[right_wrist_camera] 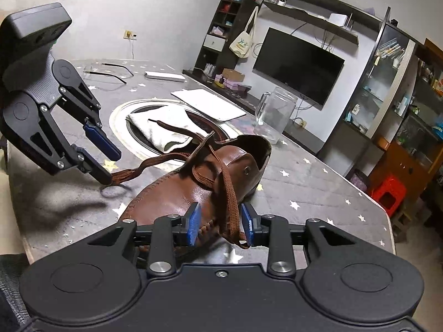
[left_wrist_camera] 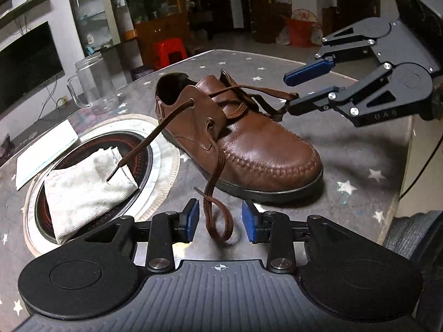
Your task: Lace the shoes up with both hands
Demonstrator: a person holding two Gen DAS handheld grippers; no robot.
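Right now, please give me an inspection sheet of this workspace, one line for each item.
Surface: grey star-print table cover, with a round inset burner.
Job's things: brown leather shoe stands upright; its brown lace is threaded but untied, with loops hanging off both sides.
Clutter: white cloth in the burner, glass jar, white pad, eyeglasses.
Grippers: left gripper open, with a lace loop between its fingers; right gripper open around another loop.
Cables: wall cords under the television.
Surroundings: shelves, cabinet, red stool.
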